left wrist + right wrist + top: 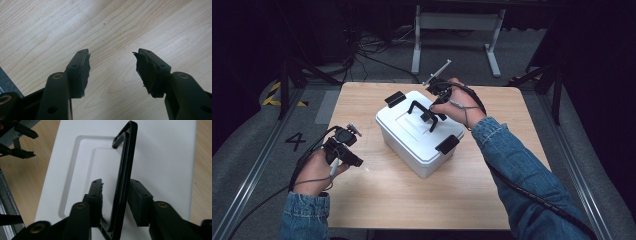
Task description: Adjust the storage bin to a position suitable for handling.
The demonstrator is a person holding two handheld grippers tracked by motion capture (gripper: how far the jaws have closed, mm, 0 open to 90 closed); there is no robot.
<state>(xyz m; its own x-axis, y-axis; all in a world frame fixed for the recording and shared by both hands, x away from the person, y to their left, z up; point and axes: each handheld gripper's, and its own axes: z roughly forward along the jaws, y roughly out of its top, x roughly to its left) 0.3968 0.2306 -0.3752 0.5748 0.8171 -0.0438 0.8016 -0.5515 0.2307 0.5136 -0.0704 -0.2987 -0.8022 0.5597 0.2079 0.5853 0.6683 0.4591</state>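
Overhead, the right gripper [433,114] straddles the raised handle [422,111].

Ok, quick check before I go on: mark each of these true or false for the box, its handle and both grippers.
1. The black handle of the white box stands raised, between the right gripper's jaws. True.
2. The left gripper holds one of the box's latches. False: its jaws are open over bare table, with nothing between them.
3. The lid is off the box and lies beside it. False: the lid sits on the box.
4. The box rests on the wooden table. True.
5. The left gripper is touching the box. False: in the high view it is apart from the box, near the table's left edge.
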